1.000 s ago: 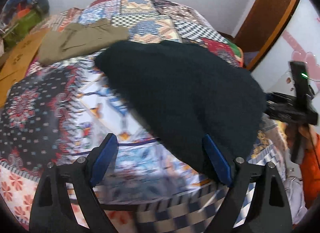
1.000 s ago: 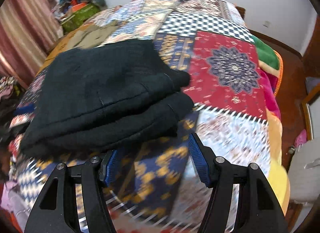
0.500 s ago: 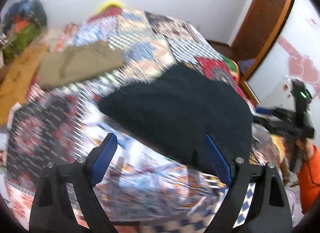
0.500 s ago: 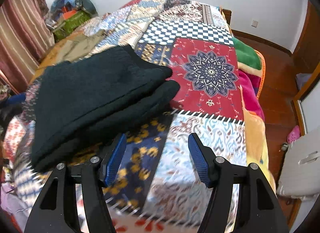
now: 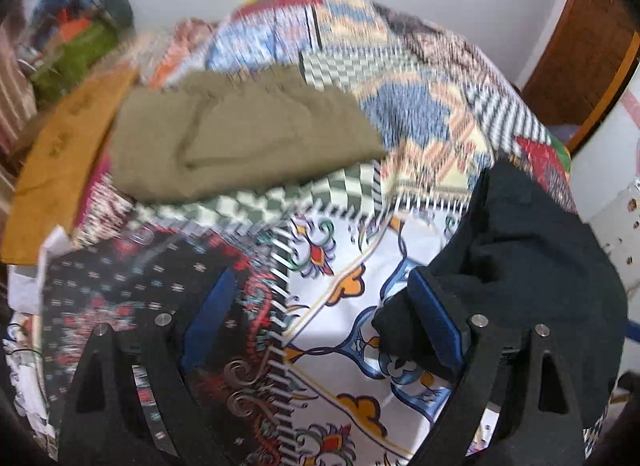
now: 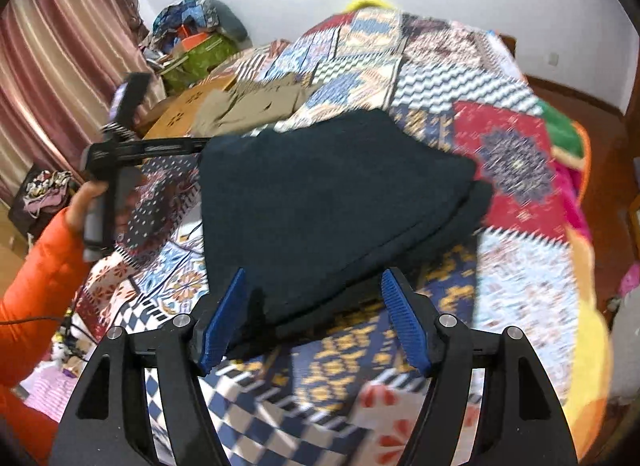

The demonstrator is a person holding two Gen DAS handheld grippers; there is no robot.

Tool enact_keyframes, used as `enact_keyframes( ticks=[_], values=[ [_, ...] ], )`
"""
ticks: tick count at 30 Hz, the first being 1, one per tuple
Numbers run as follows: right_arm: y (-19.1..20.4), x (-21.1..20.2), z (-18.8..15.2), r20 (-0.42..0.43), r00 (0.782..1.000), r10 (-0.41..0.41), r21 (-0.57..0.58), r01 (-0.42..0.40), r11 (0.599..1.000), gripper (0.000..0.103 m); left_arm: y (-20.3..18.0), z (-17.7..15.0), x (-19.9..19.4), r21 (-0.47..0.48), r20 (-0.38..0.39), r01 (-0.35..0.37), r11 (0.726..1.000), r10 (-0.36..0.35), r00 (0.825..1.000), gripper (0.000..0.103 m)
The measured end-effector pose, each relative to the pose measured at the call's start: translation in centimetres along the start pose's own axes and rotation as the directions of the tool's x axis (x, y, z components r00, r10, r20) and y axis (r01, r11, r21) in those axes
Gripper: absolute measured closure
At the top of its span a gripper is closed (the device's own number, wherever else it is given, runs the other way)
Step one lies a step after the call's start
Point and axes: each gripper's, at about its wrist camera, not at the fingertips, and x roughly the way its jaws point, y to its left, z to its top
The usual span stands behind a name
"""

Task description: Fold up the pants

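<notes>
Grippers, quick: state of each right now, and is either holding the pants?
Left gripper: open, holding nothing; black pants beside its right finger.
Right gripper: jaws opening, pants' near edge between them, not gripped.

A patchwork quilt (image 6: 508, 153), pink curtains (image 6: 68, 65) and a green bag (image 6: 200, 55).

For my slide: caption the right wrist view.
Right claw opening over folded black pants on a patchwork quilt, khaki pants beyond.

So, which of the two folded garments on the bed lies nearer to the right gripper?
The folded black pants, just ahead of the right gripper; the olive-khaki garment lies farther back.
</notes>
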Motion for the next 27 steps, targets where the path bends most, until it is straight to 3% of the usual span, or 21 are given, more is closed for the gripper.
enact_keyframes(
  ticks=[3, 9, 14, 22, 27],
  values=[
    [0.6, 1.5, -0.8, -0.033, 0.999, -0.009, -0.002, 0.009, 1.000, 0.033, -0.2, -1.0, 1.1, 0.004, -0.035, 0.075, 0.997, -0.075, 0.997, 0.027],
    [-0.6, 2.6, -1.2, -0.064, 0.998, 0.010, -0.016, -0.011, 1.000, 0.031, -0.8, -2.9, 0.0, 0.013, -0.049, 0.146, 0.989, -0.145, 0.988, 0.041],
    [-2.5, 2.1, -0.9, -0.056, 0.997, -0.049, -0.045, 0.047, 0.998, 0.031, -2.5, -4.7, -1.7, 0.071, -0.061, 0.154, 0.986, -0.150, 0.987, 0.042],
    [-8.3, 1.9, -0.3, -0.045, 0.978, -0.204, -0.001, 0.204, 0.979, 0.031, -7.5, -7.5, -4.0, 0.104, -0.073, 0.244, 0.964, -0.237, 0.969, 0.044],
    [-10.0, 1.3, 0.1, -0.037, 0.971, -0.234, 0.042, 0.236, 0.971, 0.031, -10.5, -8.5, -4.6, 0.143, -0.099, 0.237, 0.961, -0.225, 0.969, 0.044]
  ],
)
